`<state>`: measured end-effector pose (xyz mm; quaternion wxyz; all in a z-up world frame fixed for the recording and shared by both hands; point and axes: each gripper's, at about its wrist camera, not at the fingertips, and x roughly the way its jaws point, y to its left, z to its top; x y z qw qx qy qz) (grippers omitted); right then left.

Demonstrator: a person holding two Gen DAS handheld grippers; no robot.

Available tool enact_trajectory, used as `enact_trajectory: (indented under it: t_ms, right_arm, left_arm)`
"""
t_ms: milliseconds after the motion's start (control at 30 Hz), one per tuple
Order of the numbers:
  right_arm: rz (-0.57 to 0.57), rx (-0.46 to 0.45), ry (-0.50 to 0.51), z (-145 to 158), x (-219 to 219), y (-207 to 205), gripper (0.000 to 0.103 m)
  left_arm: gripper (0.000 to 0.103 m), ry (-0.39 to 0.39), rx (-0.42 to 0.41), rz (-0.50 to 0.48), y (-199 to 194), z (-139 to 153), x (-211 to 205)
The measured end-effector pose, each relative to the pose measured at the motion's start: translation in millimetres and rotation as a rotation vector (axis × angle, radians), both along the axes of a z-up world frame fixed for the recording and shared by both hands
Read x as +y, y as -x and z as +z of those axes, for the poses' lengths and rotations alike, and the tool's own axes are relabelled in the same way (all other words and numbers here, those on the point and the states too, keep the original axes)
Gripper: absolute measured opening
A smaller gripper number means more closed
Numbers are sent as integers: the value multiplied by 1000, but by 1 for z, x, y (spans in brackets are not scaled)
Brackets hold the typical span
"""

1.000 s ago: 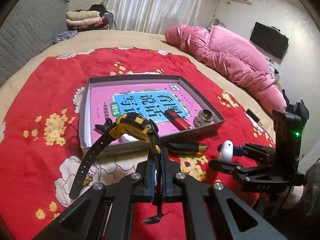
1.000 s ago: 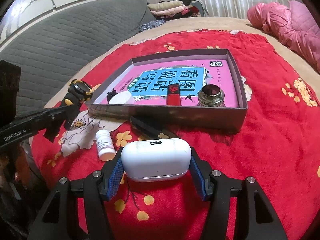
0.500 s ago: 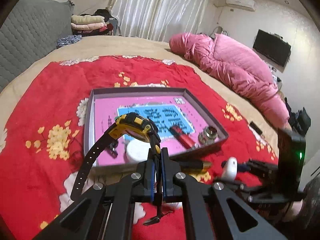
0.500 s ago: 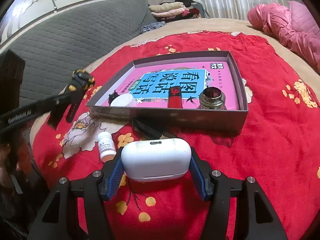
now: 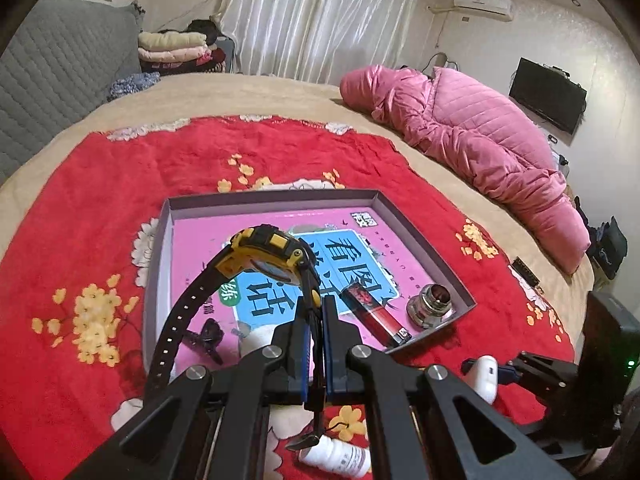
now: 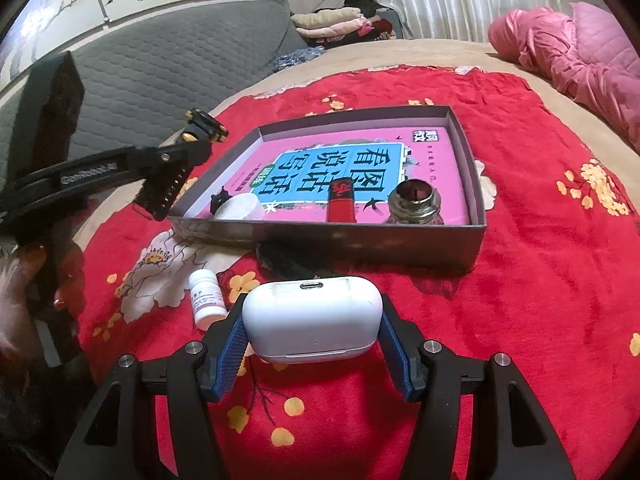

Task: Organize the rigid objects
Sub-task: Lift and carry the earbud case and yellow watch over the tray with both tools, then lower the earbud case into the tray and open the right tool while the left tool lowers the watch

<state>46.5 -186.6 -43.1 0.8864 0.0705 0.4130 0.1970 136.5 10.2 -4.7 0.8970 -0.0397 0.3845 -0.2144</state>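
My left gripper (image 5: 316, 312) is shut on the strap of a black and yellow watch (image 5: 268, 256) and holds it in the air over the near left part of a grey box (image 5: 424, 236) with a pink floor. The watch also shows in the right wrist view (image 6: 204, 126), above the box's left edge. My right gripper (image 6: 312, 320) is shut on a white earbuds case (image 6: 312, 318), held above the red blanket in front of the box (image 6: 360, 240). In the box lie a red lipstick (image 5: 376, 312), a metal cap (image 5: 434, 304), a white round lid (image 6: 244, 208) and a small black clip (image 5: 206, 334).
A white pill bottle (image 6: 206, 298) lies on the red flowered blanket (image 6: 540, 280) in front of the box. A dark flat object (image 6: 288, 260) lies against the box's front wall. A pink quilted jacket (image 5: 480, 140) lies at the far right. Folded clothes (image 5: 176, 50) sit at the back.
My left gripper has risen and moved forward with the watch, from in front of the box's left corner to above the box. My right gripper has stayed still with the earbuds case.
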Motion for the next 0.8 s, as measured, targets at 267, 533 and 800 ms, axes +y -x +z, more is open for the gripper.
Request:
enact_trajectory:
  t_ms: [267, 533, 800]
  right_arm:
    - [-32, -72, 45, 20, -2, -17, 62]
    - [-50, -125, 130, 38, 4, -50, 62]
    - [-39, -142, 226, 39, 27, -84, 62]
  left_arm:
    - [5, -27, 54, -35, -14, -23, -18]
    - [5, -50, 96, -75, -21, -40, -35]
    - [6, -54, 102, -96, -23, -43, -35]
